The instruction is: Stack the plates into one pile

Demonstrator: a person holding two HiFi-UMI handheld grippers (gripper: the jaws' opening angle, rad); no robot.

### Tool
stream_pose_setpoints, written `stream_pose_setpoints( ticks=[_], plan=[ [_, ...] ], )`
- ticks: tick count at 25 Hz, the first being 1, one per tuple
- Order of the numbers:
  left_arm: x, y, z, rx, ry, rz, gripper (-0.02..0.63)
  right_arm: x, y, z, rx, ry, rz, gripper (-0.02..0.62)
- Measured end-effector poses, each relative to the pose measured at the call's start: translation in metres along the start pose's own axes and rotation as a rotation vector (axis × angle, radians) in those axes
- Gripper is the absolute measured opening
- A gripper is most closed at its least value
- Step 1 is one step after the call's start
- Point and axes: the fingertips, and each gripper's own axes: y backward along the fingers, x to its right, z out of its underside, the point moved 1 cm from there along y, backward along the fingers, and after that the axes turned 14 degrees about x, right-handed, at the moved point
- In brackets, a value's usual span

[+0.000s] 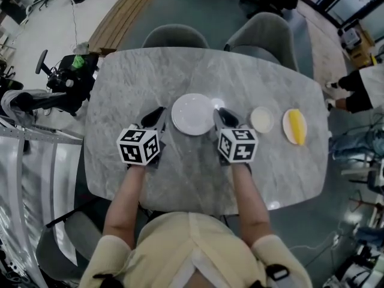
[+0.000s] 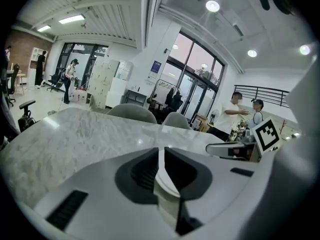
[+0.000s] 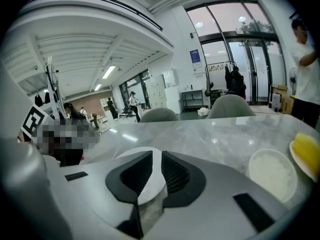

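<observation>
A large white plate (image 1: 193, 114) is in the middle of the grey marble table (image 1: 150, 77). My left gripper (image 1: 162, 117) is shut on its left rim and my right gripper (image 1: 217, 117) on its right rim. In the left gripper view the white plate's rim (image 2: 167, 184) runs through the narrow gap of the left gripper (image 2: 161, 156). In the right gripper view the same plate (image 3: 150, 189) sits between the jaws of the right gripper (image 3: 156, 159). To the right lie a small white plate (image 1: 262, 119) (image 3: 272, 174) and a yellow plate (image 1: 295, 126) (image 3: 306, 151).
Two grey chairs (image 1: 174, 36) (image 1: 264, 32) stand at the table's far side. A black wheeled device (image 1: 60, 80) is off the left edge, and a person's legs (image 1: 360, 89) show at the right. People stand in the room behind (image 2: 232, 111).
</observation>
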Motion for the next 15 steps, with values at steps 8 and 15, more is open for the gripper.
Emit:
stream_pose_setpoints(
  ticks=[8,15],
  plan=[
    [0.016,0.023,-0.016,0.045,-0.047,0.019,0.015,-0.010,0.027,-0.009,0.029,-0.013,-0.004,0.040],
    [0.025,0.041,-0.023,0.075,-0.052,0.006,0.009,-0.013,0.054,-0.016,0.046,-0.010,0.010,0.009]
  ],
)
